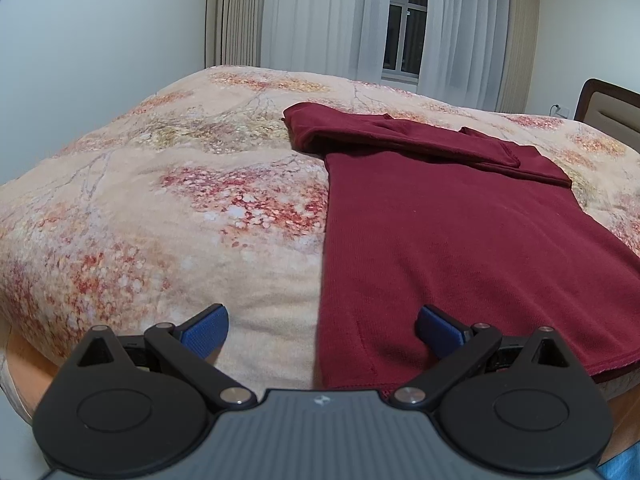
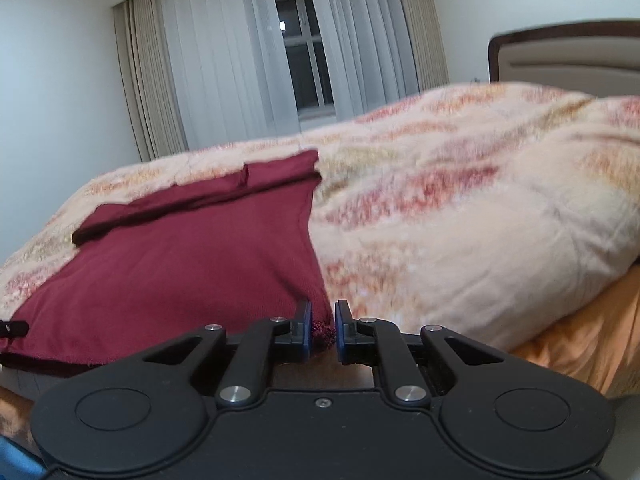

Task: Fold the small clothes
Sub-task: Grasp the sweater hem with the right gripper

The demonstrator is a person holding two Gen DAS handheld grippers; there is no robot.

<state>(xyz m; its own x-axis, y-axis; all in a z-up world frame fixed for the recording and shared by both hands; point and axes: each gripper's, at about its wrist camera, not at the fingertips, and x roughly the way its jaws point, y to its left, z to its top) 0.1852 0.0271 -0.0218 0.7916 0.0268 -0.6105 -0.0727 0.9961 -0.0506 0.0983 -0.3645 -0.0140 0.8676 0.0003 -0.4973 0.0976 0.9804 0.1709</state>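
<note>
The right gripper [image 2: 323, 330] sits at the bottom centre of its own view, jaws drawn nearly together with a tuft of dark red knit pinched between the blue pads [image 2: 308, 328]. That tuft is the near right hem corner of the maroon sweater [image 2: 180, 264], so this gripper is clamped on the garment. From the pinch, the sweater spreads away toward ten and eleven o'clock, lying flat on the floral bedspread [image 2: 460, 216].

The left gripper [image 1: 322, 332] has its jaws spread wide and holds nothing. Its left pad [image 1: 204, 330] hovers over bare bedspread; its right pad [image 1: 440, 330] sits over the sweater's near hem, whose left edge runs between the two pads. Whether that pad touches the cloth cannot be told. From here the sweater's body runs toward one o'clock.

The sweater's long axis runs from the near hem to the far collar end, where a folded sleeve [image 1: 400, 136] lies crosswise over the chest. A window [image 1: 404, 20] with pale curtains stands beyond the bed, and a headboard [image 2: 560, 56] shows at two o'clock in the right view.

Each hand is nearest its own hem corner. Judging from this, the coming fold likely needs the left jaws closed on the left corner, then both corners carried away toward twelve o'clock, along the long axis
</note>
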